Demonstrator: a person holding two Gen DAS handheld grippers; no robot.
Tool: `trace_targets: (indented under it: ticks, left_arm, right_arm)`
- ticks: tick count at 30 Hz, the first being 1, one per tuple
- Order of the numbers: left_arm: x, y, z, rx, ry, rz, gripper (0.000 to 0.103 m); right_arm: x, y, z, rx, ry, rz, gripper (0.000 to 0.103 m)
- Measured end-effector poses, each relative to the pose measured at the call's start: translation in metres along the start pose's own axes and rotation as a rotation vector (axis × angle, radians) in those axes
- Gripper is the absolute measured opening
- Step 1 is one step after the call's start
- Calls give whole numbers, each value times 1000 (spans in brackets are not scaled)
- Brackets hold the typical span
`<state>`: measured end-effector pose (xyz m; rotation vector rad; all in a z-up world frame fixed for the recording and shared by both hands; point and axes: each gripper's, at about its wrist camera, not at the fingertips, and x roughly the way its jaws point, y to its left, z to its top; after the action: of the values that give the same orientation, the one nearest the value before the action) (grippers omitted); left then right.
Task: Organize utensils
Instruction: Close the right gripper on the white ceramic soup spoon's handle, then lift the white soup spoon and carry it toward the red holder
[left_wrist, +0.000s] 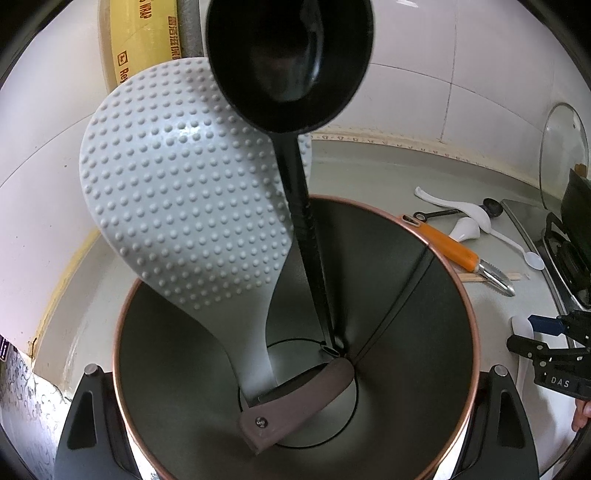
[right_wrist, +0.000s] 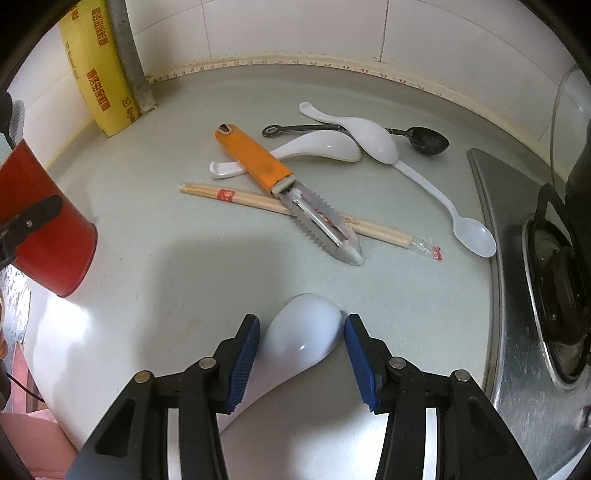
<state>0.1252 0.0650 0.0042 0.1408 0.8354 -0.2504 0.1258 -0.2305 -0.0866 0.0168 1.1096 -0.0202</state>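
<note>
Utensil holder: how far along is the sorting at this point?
Done: rice paddle and black ladle stand in the utensil holder, clamped by the left gripper. In hand: right gripper straddles a white soup spoon, not clearly gripped. Left on the counter: peeler, chopsticks, black scoop, plastic spoon, two other soup spoons.

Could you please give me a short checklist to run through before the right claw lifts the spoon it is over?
1. White spoon sits between the right claw pads: ok.
2. Pads firmly pressing the spoon's bowl: cannot tell; they look right at its edges.
3. Left claw holds the utensil holder: ok.
4. Space in the holder: ok; the rice paddle and ladle share one section, and the section beyond the divider looks empty.
5. Peeler and chopsticks lie apart from the spoon: ok.
</note>
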Motion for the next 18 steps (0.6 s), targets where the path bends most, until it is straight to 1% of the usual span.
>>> trace_targets:
  ticks: [6,9,12,14,15,18]
  left_arm:
    - [-5,-4,-4,25,7,-24,90]
    - [-9,-9,-6,35,8,-32,90]
    - [-13,-5,-6,39,8,-36,90]
    - [-14,-4,-7,40,8,-37,90]
    - [-15,-4,-7,40,8,-37,90]
    - [-15,-5,-7,38,8,-36,90]
  right_arm:
    - [-4,-5,-7,17,18,-16,51]
    - [-3,-5,-6,19,26,-22,51]
    - [-2,-3,-4,17,34,-22,51]
    - [-3,2,-3,3,38,-15,50]
    - [-5,2,-5,-2,36,-10,46]
    - [-5,4,-5,-6,37,6,44]
